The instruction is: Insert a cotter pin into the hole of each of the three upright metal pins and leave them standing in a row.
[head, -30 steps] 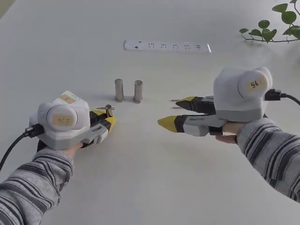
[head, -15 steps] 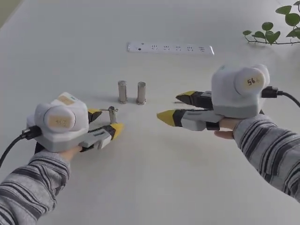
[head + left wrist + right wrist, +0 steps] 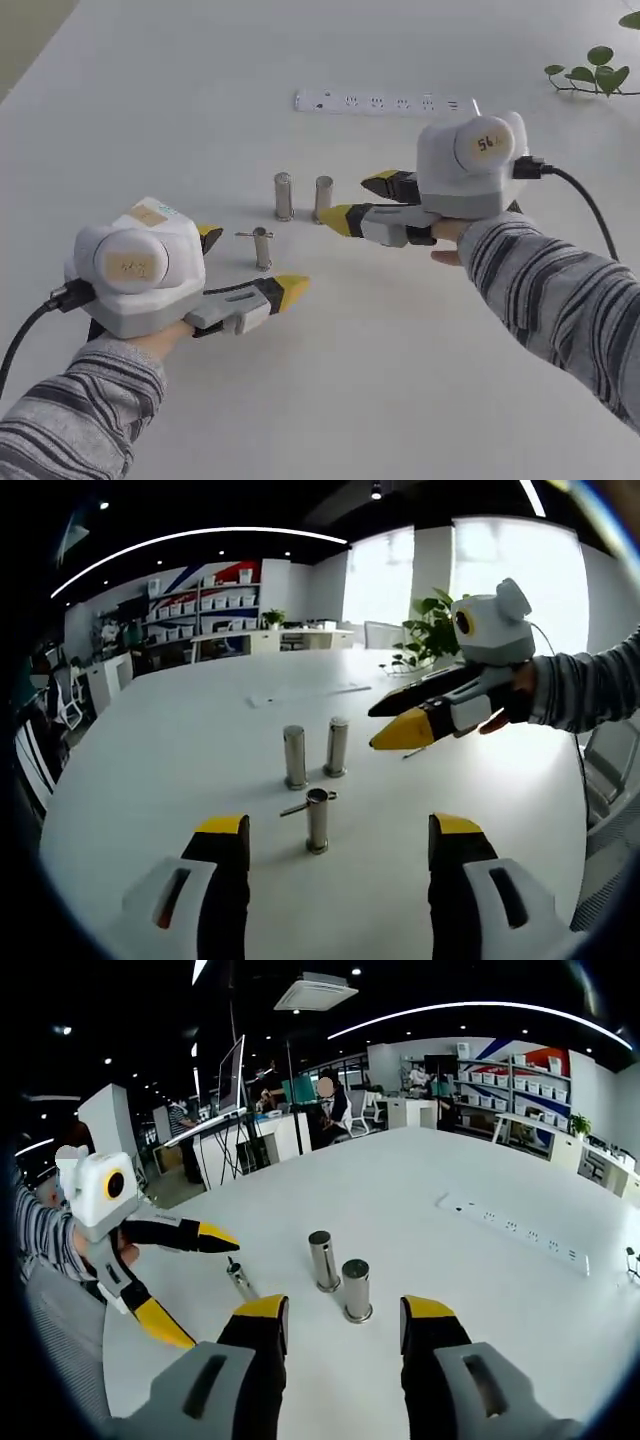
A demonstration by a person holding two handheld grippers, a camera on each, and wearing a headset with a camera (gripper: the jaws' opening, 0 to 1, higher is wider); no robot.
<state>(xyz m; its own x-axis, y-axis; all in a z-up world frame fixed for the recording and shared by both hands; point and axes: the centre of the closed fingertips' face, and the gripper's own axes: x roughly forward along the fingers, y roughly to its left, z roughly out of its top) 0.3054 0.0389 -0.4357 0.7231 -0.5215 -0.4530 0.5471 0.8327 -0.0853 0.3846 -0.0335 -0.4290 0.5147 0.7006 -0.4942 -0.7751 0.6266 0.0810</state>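
Note:
Three upright metal pins stand on the white table (image 3: pixel 330 350). Two bare pins (image 3: pixel 284 196) (image 3: pixel 323 198) stand side by side. Nearer me, a third pin (image 3: pixel 262 248) has a cotter pin through its top, sticking out to the left. My left gripper (image 3: pixel 252 261) is open, its fingertips either side of that third pin (image 3: pixel 317 820) and not touching it. My right gripper (image 3: pixel 352 200) is open and empty, hovering just right of the bare pins (image 3: pixel 322 1260) (image 3: pixel 356 1290). A thin metal piece (image 3: pixel 411 752) lies below the right gripper (image 3: pixel 380 727).
A white power strip (image 3: pixel 385 102) lies at the back of the table. A potted plant's leaves (image 3: pixel 595 75) reach in at the far right. Cables trail from both grippers.
My left gripper has opened and let go of the pin with the cotter pin, which now stands free. My right gripper has moved left, closer to the two bare pins.

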